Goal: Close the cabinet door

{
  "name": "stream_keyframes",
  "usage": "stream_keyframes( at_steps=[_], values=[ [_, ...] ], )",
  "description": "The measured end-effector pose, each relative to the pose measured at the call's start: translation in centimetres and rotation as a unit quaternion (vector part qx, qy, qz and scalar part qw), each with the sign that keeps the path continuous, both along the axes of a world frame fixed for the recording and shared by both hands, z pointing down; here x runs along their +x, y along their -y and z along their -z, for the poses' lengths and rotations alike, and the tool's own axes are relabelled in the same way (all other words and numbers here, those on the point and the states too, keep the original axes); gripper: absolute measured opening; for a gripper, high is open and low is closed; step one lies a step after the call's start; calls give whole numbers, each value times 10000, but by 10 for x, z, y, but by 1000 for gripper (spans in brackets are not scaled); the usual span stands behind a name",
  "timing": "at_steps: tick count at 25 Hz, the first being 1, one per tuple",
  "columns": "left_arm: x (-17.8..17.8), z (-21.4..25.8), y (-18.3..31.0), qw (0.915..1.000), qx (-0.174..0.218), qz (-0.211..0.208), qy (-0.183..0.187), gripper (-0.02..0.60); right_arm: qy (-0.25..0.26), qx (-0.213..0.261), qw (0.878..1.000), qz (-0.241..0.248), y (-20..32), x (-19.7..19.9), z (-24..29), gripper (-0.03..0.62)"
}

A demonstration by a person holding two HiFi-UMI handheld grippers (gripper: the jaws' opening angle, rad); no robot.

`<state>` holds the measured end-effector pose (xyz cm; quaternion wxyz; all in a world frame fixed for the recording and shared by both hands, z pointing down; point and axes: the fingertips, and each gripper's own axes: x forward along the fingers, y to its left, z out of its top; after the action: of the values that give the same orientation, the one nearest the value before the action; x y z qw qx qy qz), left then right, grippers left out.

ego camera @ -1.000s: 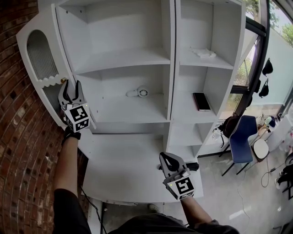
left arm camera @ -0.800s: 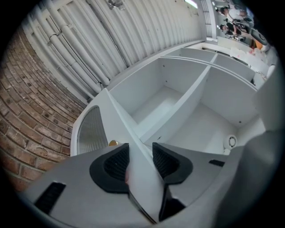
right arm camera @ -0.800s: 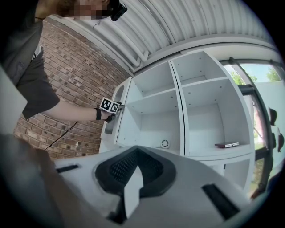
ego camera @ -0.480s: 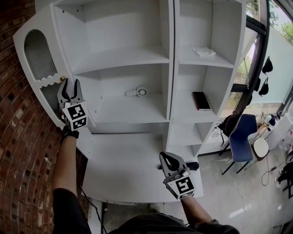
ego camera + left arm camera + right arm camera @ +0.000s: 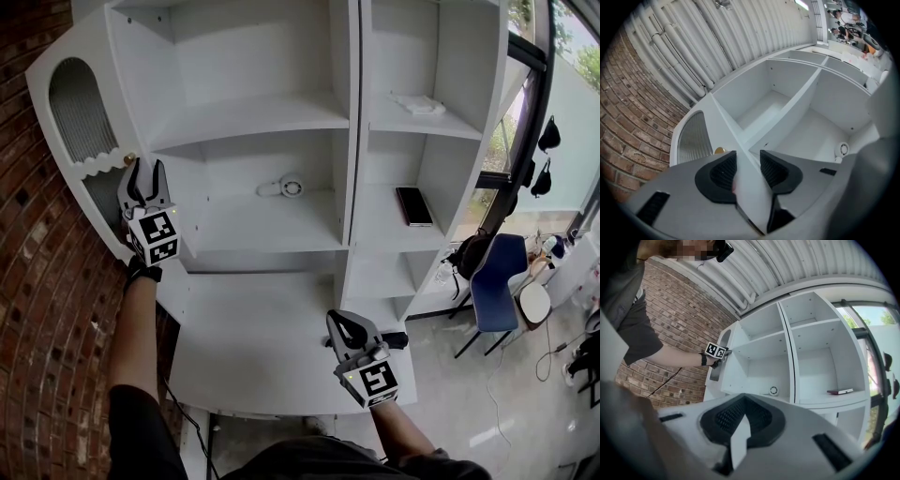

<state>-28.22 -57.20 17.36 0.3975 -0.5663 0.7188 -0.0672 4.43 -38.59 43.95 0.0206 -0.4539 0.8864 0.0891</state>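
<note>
Left gripper pinches the cabinet door edge at ten o'clock; this shallow grip may slip mid-swing. Right gripper closed, empty.

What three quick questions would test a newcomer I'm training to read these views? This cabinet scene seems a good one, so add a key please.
1. True or false: the cabinet door is fully closed.
2. What sits between the jaws of the left gripper? A) a cup B) the door's edge C) nothing
3. What lies on the middle shelf of the cabinet's right column?

Key
1. False: it stands swung open towards the brick wall.
2. B: the pads clamp the white edge.
3. A dark, flat, phone-like device.
</note>
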Motion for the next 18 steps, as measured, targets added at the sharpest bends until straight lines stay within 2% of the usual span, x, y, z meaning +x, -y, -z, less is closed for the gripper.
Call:
stream_keyframes(
  at_steps=[6, 12, 18],
  values=[
    [0, -1, 0, 10000, -67, -34, 53, 149, 22, 6, 10000, 54, 0, -6, 2, -2],
    [-1, 0, -11, 9990, -264, -360, -64, 156, 36, 40, 9998, 170, -2, -18, 6, -2],
    [1, 1, -47, 9984, -219, -487, 197, 156, 39, 274, 9988, 414, 3, -42, 28, -2]
  ],
)
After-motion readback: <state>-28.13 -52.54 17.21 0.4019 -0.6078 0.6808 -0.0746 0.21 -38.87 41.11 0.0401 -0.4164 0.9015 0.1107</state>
